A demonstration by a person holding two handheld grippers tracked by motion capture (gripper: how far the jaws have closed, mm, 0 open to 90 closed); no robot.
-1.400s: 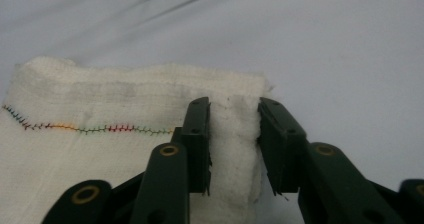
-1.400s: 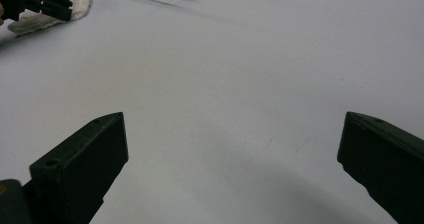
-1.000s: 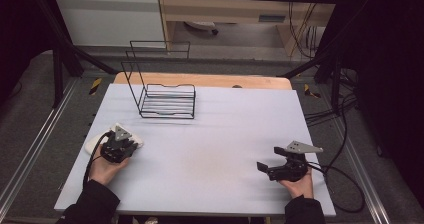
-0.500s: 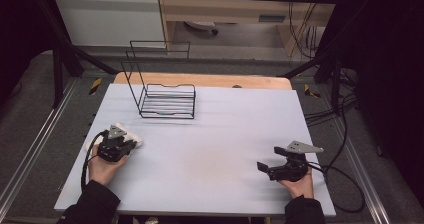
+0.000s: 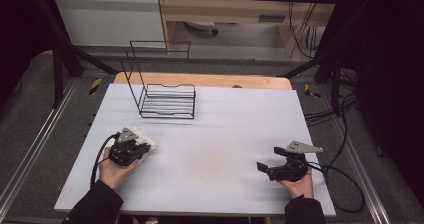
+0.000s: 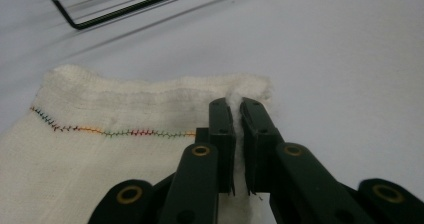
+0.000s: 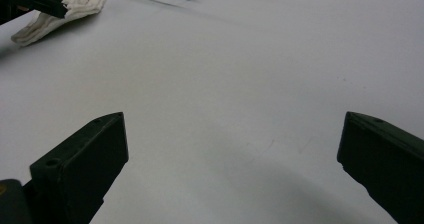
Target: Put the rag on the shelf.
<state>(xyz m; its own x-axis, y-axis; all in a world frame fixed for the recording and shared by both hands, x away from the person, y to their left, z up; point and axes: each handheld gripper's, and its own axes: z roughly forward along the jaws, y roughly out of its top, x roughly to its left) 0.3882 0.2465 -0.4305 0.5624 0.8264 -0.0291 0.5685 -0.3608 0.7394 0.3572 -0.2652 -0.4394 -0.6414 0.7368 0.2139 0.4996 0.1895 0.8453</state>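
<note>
A cream-white cloth (image 6: pixel 100 149) with a line of coloured stitching lies on the white table at the left; it also appears as a white cloth (image 5: pixel 145 143) in the high view and a folded cloth (image 7: pixel 60 11) far off in the right gripper view. My left gripper (image 6: pixel 237 114) is shut on a pinched fold at the cloth's right edge. In the high view the left gripper (image 5: pixel 135 146) sits over the cloth. My right gripper (image 5: pixel 265 169) rests near the table's front right, open, with bare table between its jaws (image 7: pixel 230 149).
A black wire rack (image 5: pixel 162 96) stands at the back left of the table (image 5: pixel 225 134), its lower rim seen as wire bars (image 6: pixel 115 11) ahead of the cloth. Cables (image 5: pixel 345 179) trail off the right edge. A wooden board (image 5: pixel 200 80) runs along the far side.
My left gripper has moved toward the front of the table and a little right, drawing the cloth with it. The right gripper has stayed put.
</note>
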